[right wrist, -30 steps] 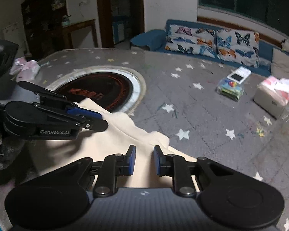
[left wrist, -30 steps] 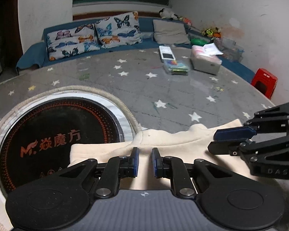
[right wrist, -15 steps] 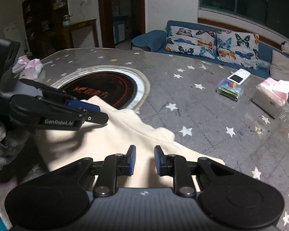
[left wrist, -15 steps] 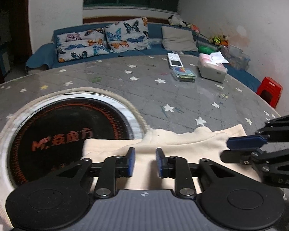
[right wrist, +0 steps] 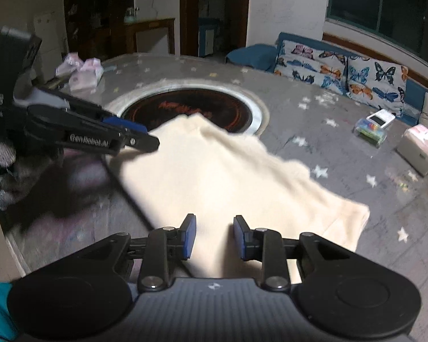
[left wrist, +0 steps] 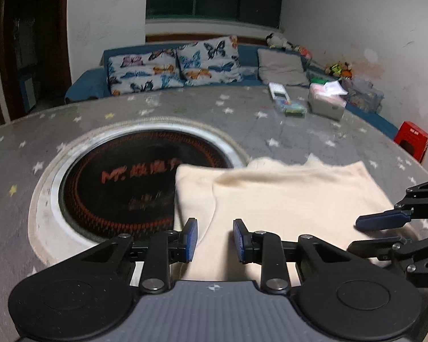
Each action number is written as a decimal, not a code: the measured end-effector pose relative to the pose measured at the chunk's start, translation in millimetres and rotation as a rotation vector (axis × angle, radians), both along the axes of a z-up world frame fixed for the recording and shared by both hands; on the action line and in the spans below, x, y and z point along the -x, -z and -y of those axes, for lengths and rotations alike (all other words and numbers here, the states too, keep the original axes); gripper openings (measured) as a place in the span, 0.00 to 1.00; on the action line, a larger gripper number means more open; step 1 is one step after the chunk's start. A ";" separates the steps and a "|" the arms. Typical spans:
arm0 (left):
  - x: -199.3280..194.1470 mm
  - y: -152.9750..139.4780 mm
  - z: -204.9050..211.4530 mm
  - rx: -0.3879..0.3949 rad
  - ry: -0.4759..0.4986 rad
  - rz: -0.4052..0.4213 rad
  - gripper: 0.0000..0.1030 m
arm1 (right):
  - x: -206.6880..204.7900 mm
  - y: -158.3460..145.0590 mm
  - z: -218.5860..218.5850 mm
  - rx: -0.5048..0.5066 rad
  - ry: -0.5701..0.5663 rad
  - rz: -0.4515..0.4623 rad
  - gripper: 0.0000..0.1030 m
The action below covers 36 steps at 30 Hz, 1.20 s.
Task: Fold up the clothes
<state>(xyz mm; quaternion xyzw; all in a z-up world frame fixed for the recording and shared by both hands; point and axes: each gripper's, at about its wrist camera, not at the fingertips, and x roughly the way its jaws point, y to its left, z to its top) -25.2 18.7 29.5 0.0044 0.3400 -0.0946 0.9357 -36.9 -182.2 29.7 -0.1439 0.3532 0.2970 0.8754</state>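
Cream knit garment lies folded on the grey star-patterned counter, overlapping the round black hotplate, with left claw and right claw both parted, holding nothing.

The left gripper reads "GenRobot.AI" and "DAS"; the cooktop shows an orange "M".

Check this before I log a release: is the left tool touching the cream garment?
Cannot tell. The left tool is open above the cream garment; neither view shows a contact or a gap plainly.
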 end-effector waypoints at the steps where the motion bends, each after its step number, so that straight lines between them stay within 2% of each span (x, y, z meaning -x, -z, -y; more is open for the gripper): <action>1: 1.3 1.3 -0.8 0.000 -0.003 -0.001 0.29 | 2.4 1.4 -1.1 0.010 -0.004 0.014 0.29; 8: 10.0 -3.6 -3.9 0.006 -0.010 0.019 0.33 | 9.6 -14.3 -11.7 0.000 -0.038 0.066 0.32; 12: 13.8 0.7 -3.4 0.004 -0.019 0.013 0.33 | 4.8 -6.7 -26.6 -0.003 -0.065 0.049 0.33; 16: 18.0 1.2 -7.5 0.013 -0.030 0.015 0.34 | 5.0 0.1 -34.5 0.038 -0.086 0.058 0.33; 19: 19.4 -0.6 -12.9 0.030 -0.045 0.021 0.34 | 5.7 -7.6 -35.4 0.030 -0.093 0.078 0.33; 26: 20.0 6.6 -20.2 0.084 -0.065 -0.027 0.36 | 0.9 3.8 -46.9 0.040 -0.142 0.060 0.33; 36: 39.6 5.4 -21.0 0.151 -0.057 -0.075 0.36 | 13.4 8.1 -37.4 0.081 -0.243 0.050 0.35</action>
